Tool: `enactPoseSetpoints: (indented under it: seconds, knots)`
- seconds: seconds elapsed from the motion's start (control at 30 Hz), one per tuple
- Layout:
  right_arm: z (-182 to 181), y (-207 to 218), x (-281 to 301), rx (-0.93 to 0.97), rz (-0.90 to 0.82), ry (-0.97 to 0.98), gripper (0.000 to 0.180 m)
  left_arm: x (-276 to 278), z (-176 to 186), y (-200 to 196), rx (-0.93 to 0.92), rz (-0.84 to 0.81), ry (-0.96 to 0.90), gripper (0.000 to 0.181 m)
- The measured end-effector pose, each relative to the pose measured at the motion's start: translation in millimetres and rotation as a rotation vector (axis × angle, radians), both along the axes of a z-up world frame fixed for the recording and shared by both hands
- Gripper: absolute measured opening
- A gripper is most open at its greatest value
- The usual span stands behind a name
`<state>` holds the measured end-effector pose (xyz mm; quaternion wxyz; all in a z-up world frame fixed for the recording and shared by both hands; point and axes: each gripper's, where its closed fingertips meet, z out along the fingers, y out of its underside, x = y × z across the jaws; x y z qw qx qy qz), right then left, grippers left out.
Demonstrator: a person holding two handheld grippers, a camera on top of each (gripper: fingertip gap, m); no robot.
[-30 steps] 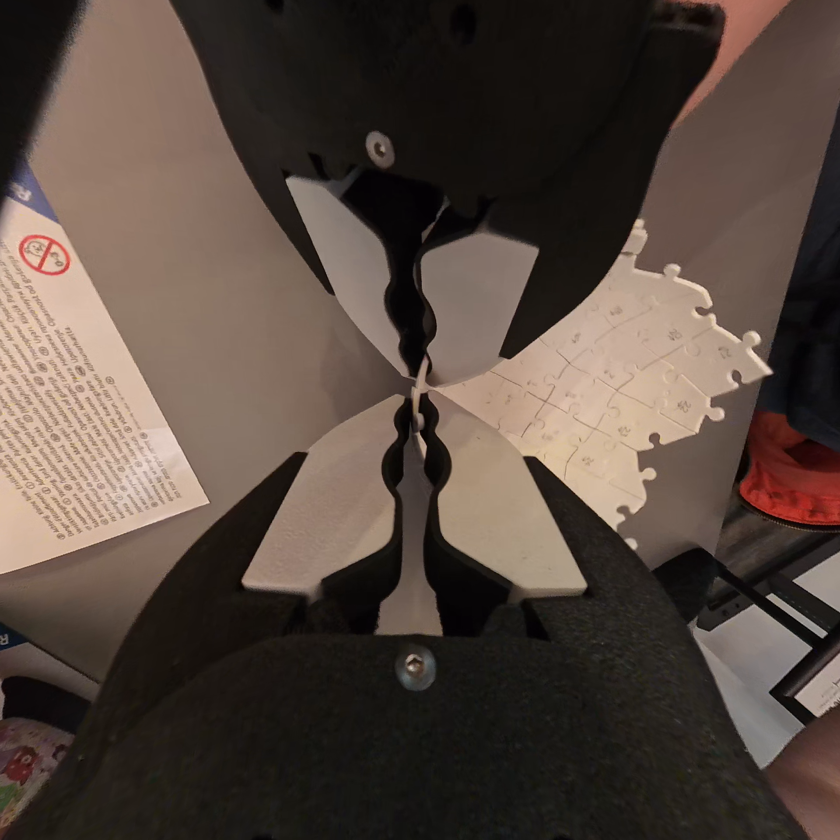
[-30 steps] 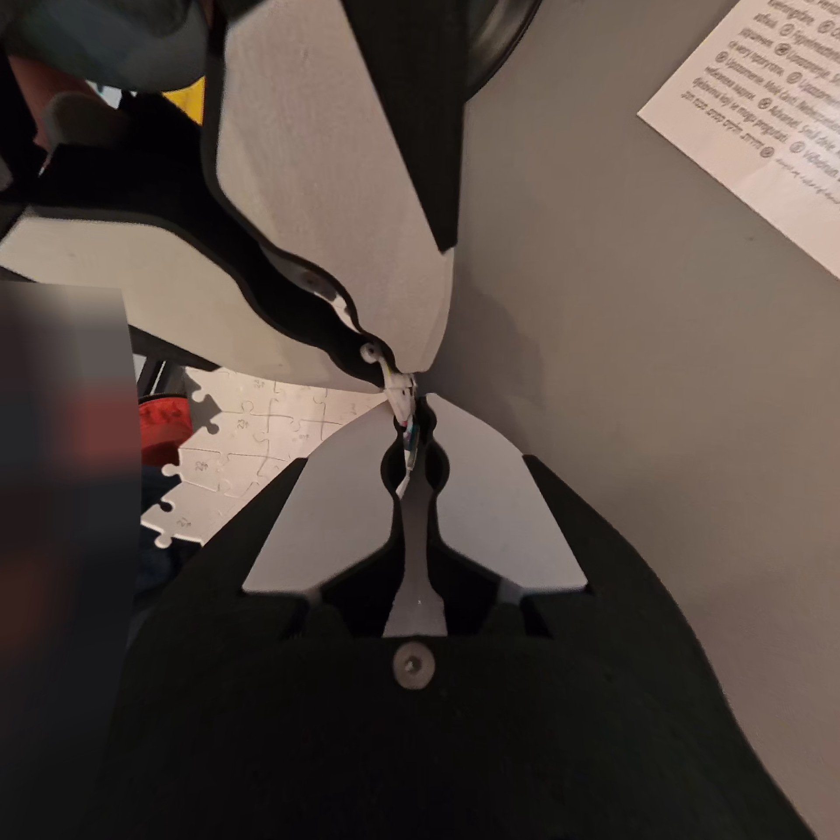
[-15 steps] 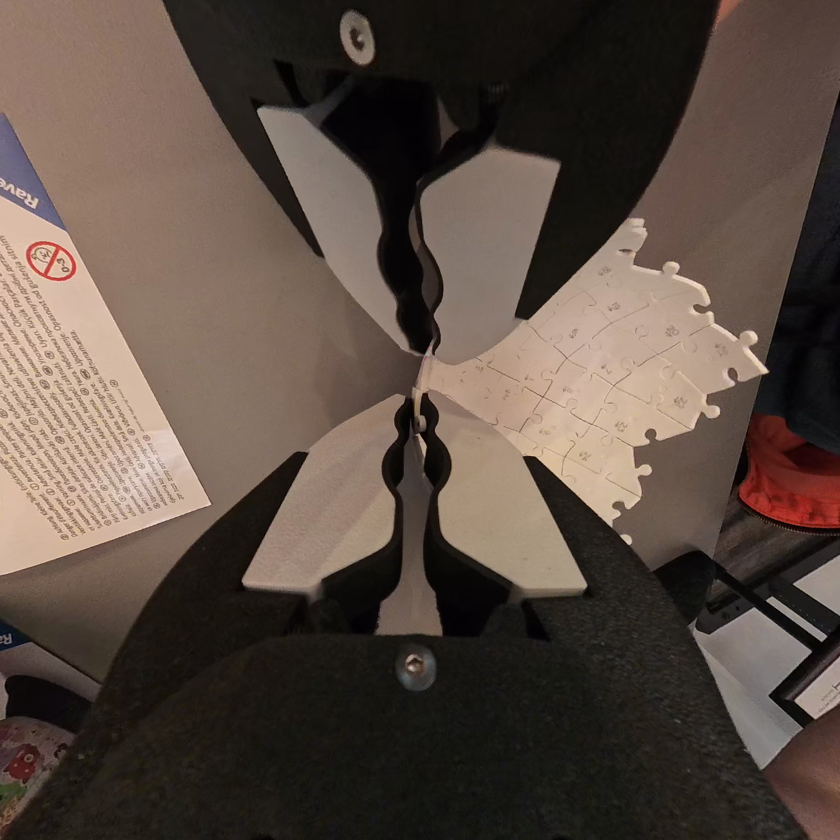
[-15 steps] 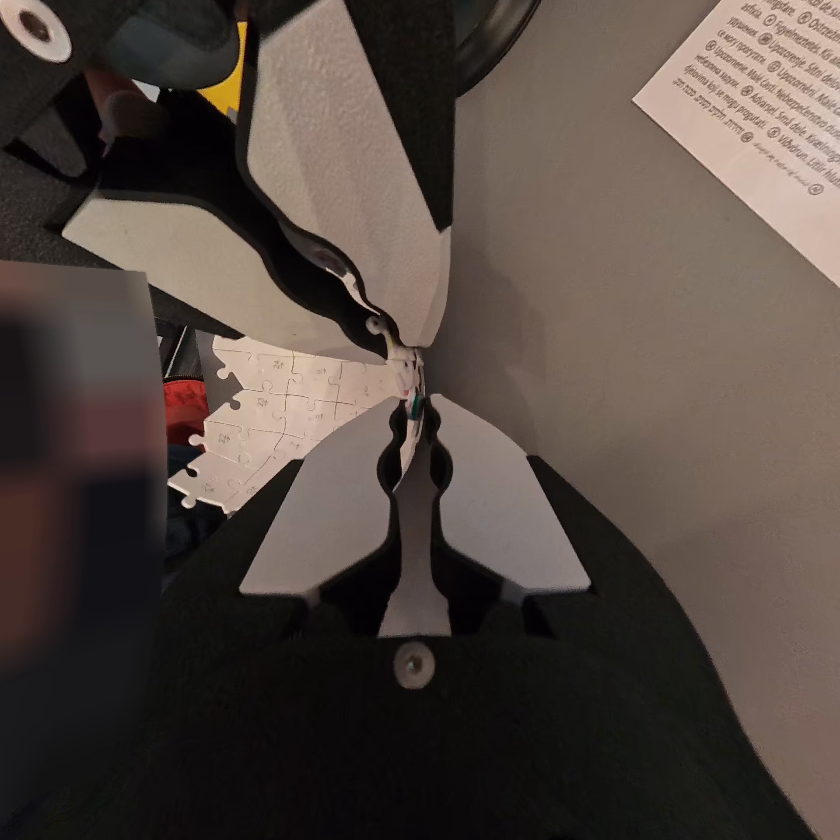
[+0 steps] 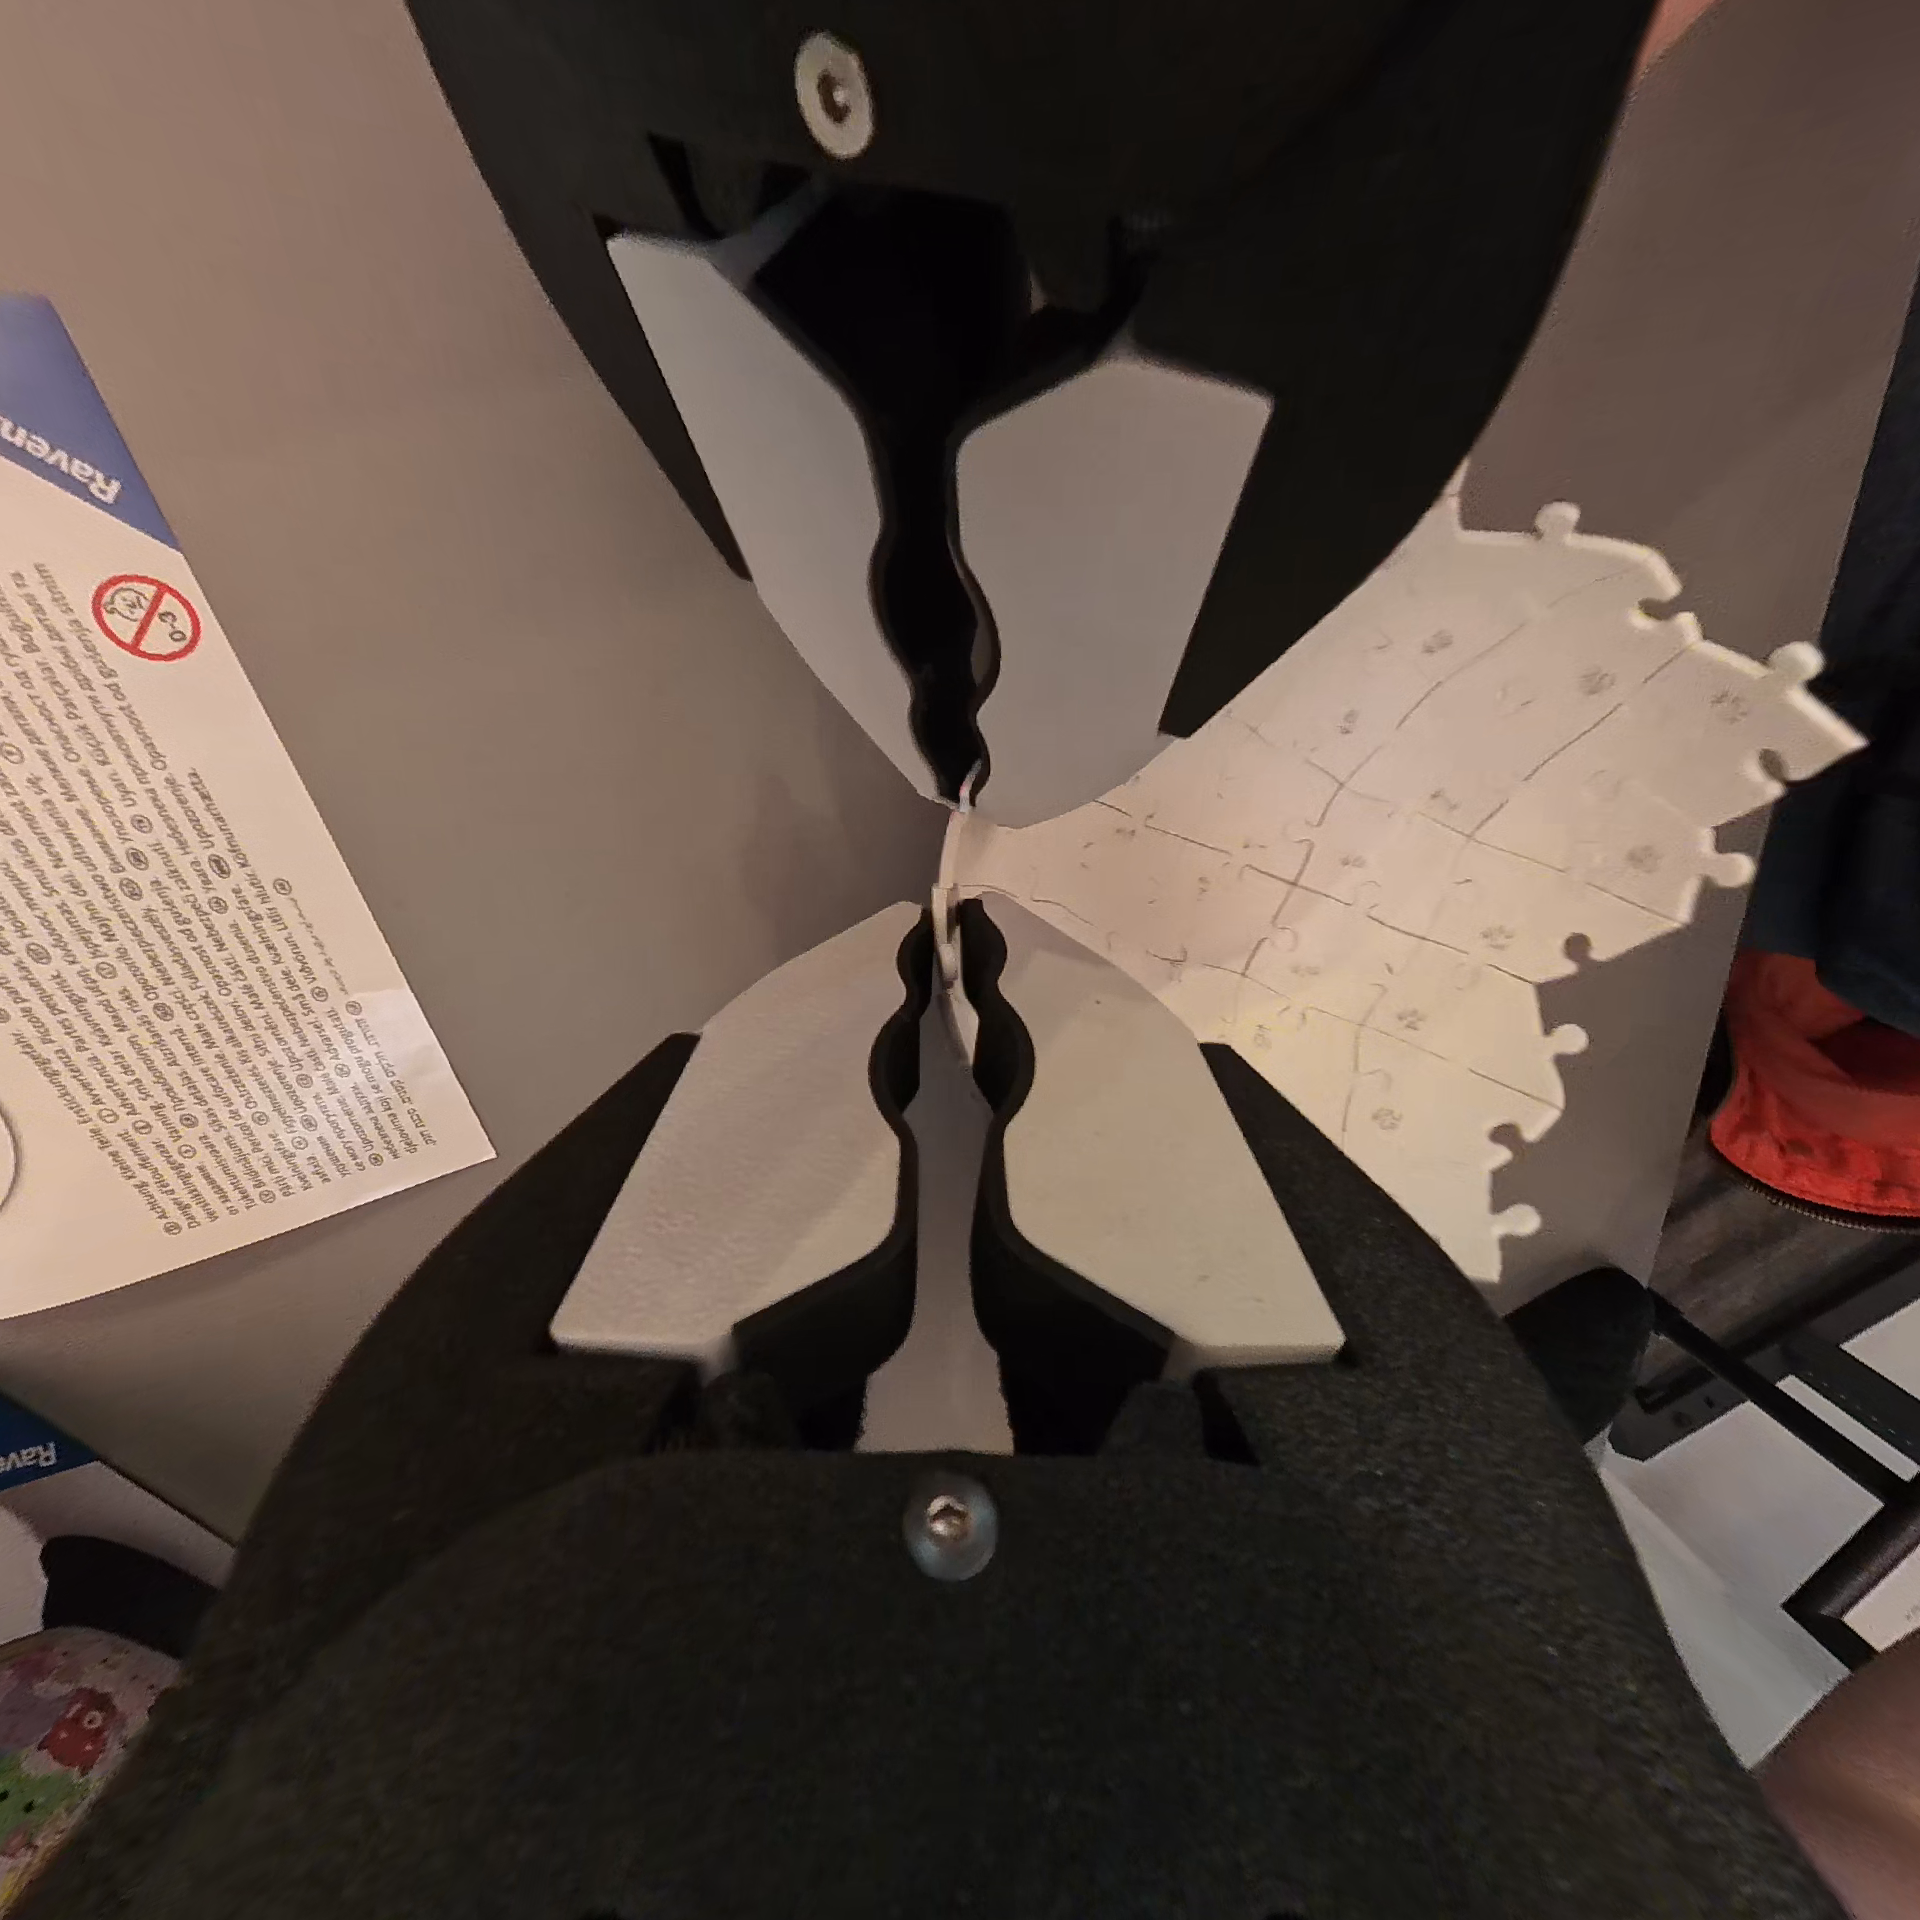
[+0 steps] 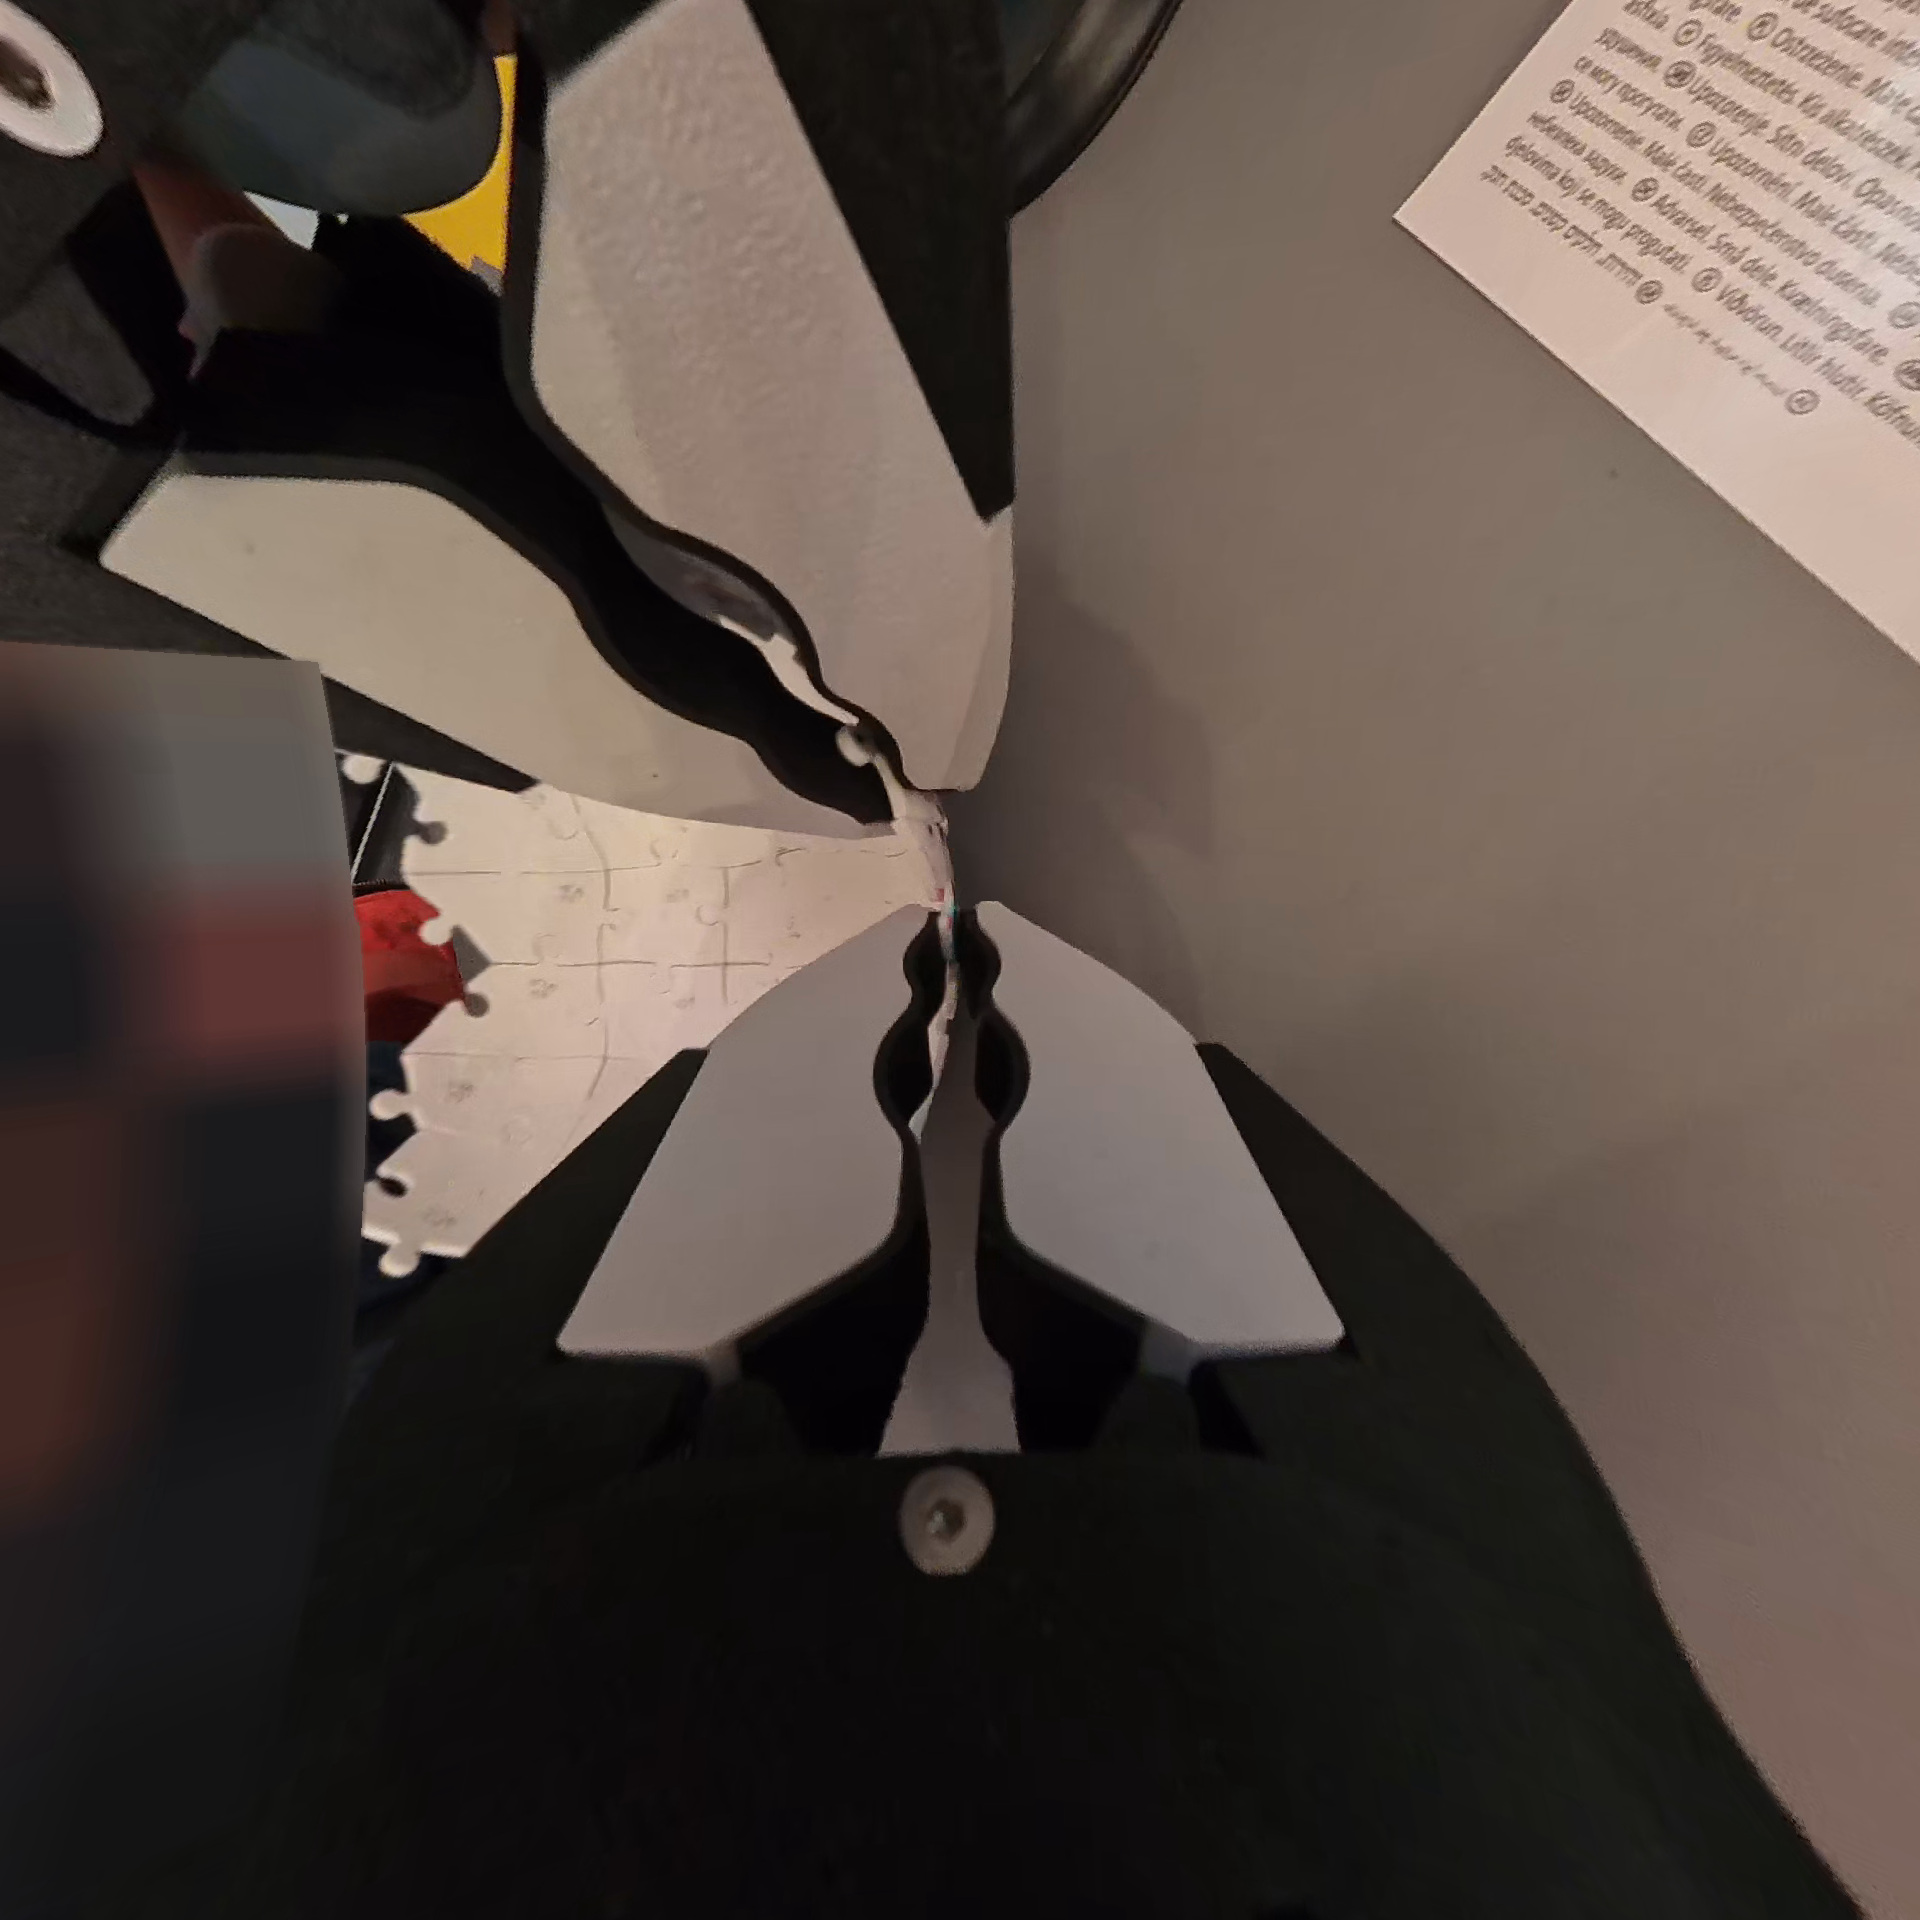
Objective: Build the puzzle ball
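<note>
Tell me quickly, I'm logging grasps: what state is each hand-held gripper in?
Left hand-held gripper: closed on the puzzle sheet's edge.
Right hand-held gripper: closed on that sheet's edge too.

The two grippers meet tip to tip, so nothing can pass between the left gripper (image 5: pixel 951 914) and the right gripper (image 5: pixel 961 795). The joined puzzle sheet (image 5: pixel 1455 862) fans out on one side of that meeting point and closes off that flank. The opposite flank is open above bare grey desk (image 5: pixel 499 499), with a printed leaflet (image 5: pixel 156 883) lying flat near its edge. Past the sheet, a red object (image 5: pixel 1839 1101) and dark framework (image 5: pixel 1787 1382) crowd the desk's border.
</note>
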<state>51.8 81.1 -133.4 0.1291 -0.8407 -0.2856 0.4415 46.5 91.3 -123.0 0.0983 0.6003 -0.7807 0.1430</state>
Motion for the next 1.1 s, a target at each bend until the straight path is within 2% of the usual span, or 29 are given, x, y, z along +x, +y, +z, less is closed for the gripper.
enactPoseSetpoints:
  seconds: [0.17, 0.37, 0.53, 0.63, 0.83, 1.1]
  knots:
    - [-0.1, 2.4, 0.2, 0.015, -0.01, -0.002, 0.005, -0.2, 0.0, 1.3, 0.013, 0.003, 0.002, 0.004]
    - [12.4, 7.7, 1.1, 0.032, -0.031, 0.061, 0.016, -1.8, 2.3, 0.1, -0.003, 0.013, 0.005, 0.004]
    - [15.4, 5.5, 2.6, 0.043, -0.012, 0.074, 0.014, 2.0, 6.8, 0.5, -0.008, 0.038, -0.011, 0.019]
    - [14.8, 3.6, 2.1, 0.044, 0.0, 0.068, 0.009, 6.7, 17.1, 1.4, -0.026, 0.067, -0.049, 0.026]
    - [16.9, 3.2, 3.4, 0.068, -0.002, 0.063, 0.011, 4.6, 42.6, 17.4, 0.01, 0.162, -0.169, 0.031]
    - [20.1, 10.9, 0.3, 0.233, 0.024, -0.033, 0.022, -26.5, 33.0, 16.8, -0.091, 0.303, -0.291, 0.034]
